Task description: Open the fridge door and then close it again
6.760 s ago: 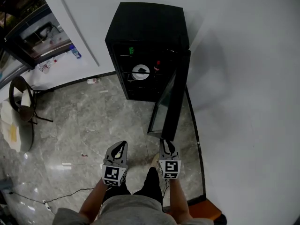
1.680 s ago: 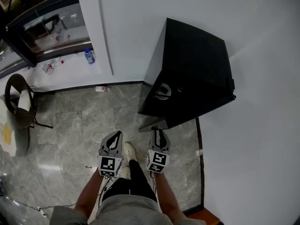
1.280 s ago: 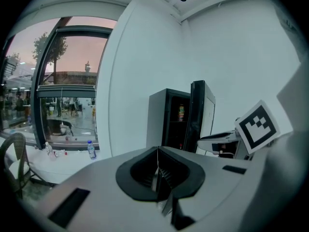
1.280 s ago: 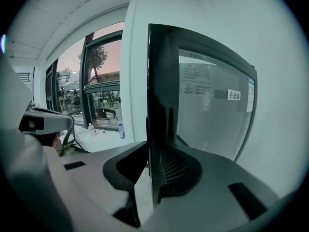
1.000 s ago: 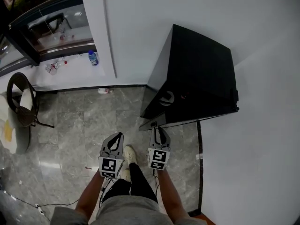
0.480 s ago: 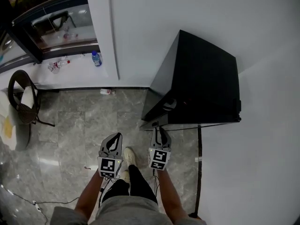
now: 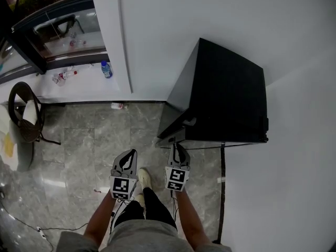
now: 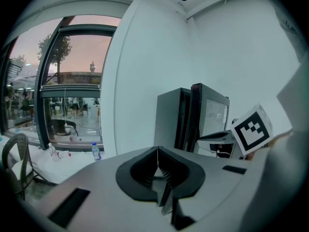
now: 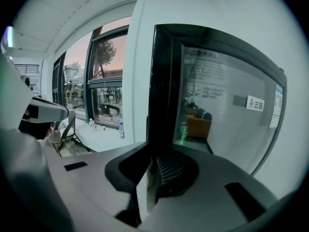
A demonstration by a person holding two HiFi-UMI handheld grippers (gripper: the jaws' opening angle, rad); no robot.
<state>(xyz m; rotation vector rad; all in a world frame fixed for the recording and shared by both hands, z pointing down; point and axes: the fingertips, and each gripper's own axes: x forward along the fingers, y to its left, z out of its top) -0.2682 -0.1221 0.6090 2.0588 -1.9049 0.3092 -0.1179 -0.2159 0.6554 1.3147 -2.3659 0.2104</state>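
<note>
Overhead, fridge (image 7: 226,93) solid black, up close, fridge door (image 9: 217,105) reflective glass.

Fridge door (image 9: 217,124) glass bears a small label (image 9: 255,103) — red logo, characters "志高".

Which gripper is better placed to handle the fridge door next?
Right. The right gripper, jaws just closing with nothing clearly between them, sits at the edge of the fridge door; the left gripper is shut, farther aside.

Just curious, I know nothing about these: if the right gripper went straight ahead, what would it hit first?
Probably the dark edge of the fridge door, right ahead of the right gripper; its jaws have just been closing, nothing visibly between them.
</note>
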